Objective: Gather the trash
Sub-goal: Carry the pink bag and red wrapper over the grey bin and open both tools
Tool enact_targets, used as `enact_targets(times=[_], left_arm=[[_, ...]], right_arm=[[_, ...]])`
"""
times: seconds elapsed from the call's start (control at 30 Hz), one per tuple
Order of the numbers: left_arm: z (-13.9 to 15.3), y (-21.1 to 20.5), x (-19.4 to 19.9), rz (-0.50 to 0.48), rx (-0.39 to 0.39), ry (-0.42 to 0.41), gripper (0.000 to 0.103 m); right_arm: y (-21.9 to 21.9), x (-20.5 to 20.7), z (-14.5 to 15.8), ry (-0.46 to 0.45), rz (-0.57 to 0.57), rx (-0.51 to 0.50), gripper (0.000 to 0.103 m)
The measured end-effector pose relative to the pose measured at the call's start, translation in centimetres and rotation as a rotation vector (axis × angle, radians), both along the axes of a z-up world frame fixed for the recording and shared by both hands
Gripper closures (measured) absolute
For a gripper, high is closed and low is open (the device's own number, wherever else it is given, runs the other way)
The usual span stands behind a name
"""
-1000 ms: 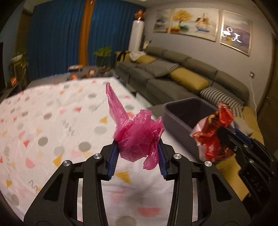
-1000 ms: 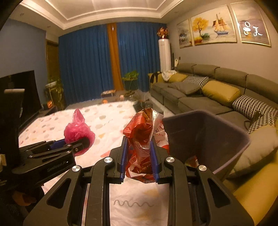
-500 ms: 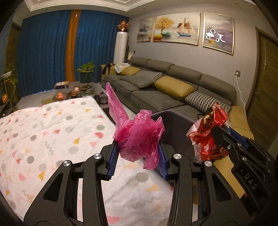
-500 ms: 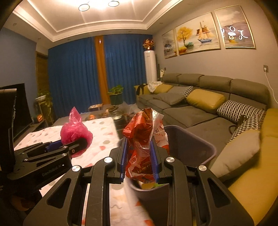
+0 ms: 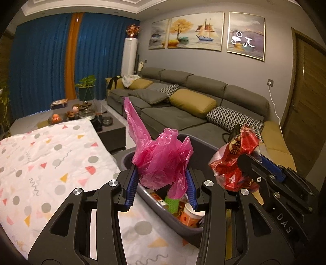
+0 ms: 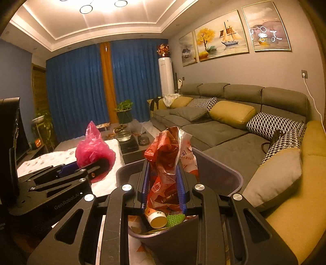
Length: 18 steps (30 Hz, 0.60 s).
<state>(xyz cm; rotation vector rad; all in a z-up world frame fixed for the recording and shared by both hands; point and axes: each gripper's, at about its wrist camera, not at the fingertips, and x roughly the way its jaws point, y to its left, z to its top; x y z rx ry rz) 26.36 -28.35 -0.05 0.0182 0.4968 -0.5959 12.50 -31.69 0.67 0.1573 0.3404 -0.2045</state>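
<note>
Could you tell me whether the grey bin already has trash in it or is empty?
Partly filled: inside the grey bin lie a paper cup, a green item and other wrappers. Its depth is hidden.

blue curtains (image 6: 81, 91) with an orange strip are covering the far wall, a grey sofa (image 6: 234, 122) is running beneath three paintings (image 6: 222, 34), and ceiling lights (image 6: 85, 9) are glowing warm.

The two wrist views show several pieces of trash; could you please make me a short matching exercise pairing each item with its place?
Items:
1. pink plastic bag
2. red wrapper
3. paper cup
4. yellow cushion

Places:
A. on the grey sofa
B. lying inside the grey bin
C. clamped in the left gripper
D. clamped in the right gripper

Pairs: 1-C, 2-D, 3-B, 4-A
</note>
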Motion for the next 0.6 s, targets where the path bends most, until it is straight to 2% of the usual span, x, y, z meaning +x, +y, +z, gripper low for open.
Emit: enact_targets(times=[0.6], left_arm=[[-1.3, -1.9, 1.8, -0.079, -0.022, -0.020, 0.060]], right_arm=[[-1.0, 2.0, -1.1, 0.027, -0.032, 0.035, 0.074]])
